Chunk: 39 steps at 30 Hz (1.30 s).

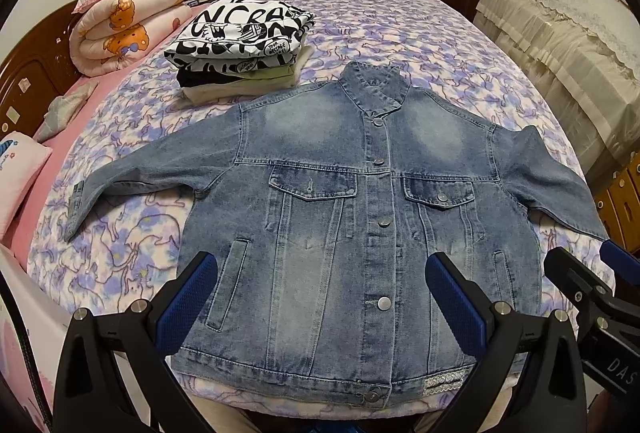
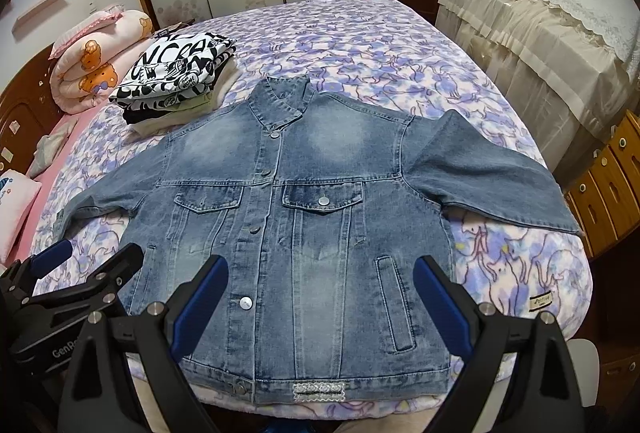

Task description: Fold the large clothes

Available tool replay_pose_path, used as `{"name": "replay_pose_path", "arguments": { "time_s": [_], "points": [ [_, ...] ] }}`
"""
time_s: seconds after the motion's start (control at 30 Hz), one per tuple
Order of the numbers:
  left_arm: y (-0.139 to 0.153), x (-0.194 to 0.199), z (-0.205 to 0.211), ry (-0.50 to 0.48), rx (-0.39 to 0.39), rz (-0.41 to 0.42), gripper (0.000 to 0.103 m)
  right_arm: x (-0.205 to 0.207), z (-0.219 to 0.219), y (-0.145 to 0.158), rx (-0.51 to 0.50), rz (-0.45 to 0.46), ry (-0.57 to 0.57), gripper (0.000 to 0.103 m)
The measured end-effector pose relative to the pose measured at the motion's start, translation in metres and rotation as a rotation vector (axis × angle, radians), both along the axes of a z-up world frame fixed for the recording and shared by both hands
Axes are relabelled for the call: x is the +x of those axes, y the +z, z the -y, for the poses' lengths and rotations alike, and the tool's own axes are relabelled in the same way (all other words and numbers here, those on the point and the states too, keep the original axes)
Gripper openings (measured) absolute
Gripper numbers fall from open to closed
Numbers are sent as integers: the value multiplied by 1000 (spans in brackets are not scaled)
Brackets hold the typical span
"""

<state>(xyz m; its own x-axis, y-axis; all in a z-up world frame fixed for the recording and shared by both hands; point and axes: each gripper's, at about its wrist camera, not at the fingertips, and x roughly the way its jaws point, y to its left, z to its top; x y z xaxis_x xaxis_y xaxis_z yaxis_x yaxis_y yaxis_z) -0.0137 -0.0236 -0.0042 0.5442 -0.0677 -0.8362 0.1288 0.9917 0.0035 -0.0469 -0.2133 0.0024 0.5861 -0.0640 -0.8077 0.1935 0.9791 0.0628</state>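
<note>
"YOUR MESSAGE" on folded shirt (image 1: pixel 244 33)

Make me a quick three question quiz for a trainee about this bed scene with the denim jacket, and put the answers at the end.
1. True or false: the denim jacket lies front side up, buttoned, with both sleeves spread out on the bed.
2. Multiple choice: what is on top of the folded stack of clothes beyond the jacket's collar? A) a plain red towel B) a black and white printed garment C) a pair of shoes
3. Fill in: the left claw and right claw are both ____ and hold nothing.

Key: 1 true; 2 B; 3 open
</note>
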Motion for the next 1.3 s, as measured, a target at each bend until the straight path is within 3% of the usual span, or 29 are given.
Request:
{"name": "replay_pose_path", "arguments": {
  "time_s": [1.3],
  "points": [
    [0, -4, -2, 6, 3, -2, 103, -6, 2, -5, -15, -4, -13, 94]
  ]
}}
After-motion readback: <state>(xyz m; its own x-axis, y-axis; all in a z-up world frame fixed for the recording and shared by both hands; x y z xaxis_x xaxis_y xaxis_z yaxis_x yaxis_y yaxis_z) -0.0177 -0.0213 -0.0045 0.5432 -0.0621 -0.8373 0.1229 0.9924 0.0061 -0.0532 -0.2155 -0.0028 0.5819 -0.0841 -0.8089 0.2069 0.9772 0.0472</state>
